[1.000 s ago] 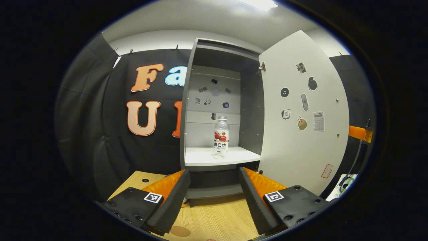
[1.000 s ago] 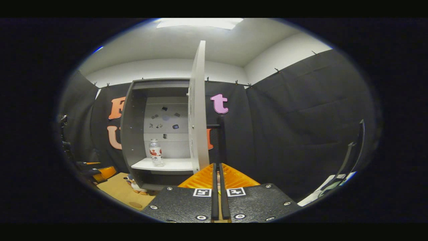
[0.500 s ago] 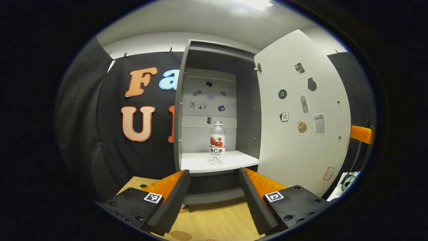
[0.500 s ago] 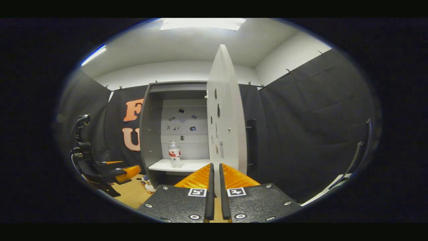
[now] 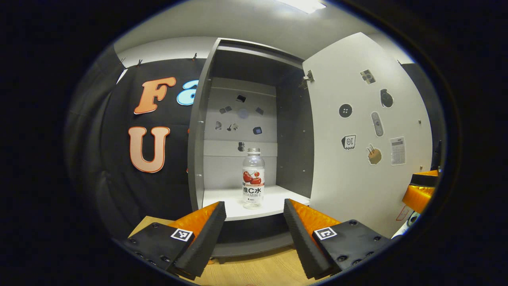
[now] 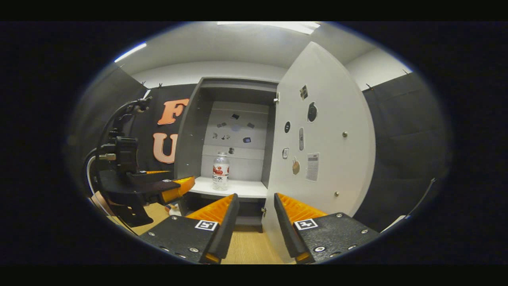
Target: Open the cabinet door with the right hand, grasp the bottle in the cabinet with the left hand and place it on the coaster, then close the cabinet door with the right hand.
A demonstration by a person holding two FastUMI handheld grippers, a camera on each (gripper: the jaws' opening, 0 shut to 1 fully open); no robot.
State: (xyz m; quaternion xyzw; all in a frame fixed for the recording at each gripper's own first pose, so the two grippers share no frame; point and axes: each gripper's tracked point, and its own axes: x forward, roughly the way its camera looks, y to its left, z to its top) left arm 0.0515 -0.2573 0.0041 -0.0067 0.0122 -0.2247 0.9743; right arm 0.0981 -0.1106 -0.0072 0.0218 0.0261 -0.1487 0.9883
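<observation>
cabinet door [image 5: 369, 131] open, bottle [image 5: 253, 178] waiting.
bottle stands upright straight ahead of my left gripper [image 5: 252, 222], jaws released; right gripper [image 6: 254, 216] released too.

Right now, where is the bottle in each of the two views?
Left gripper view: bottle just below centre, on the cabinet shelf.
Right gripper view: bottle left of centre, on the same shelf.
Shared landmark: the open door to its right.
</observation>
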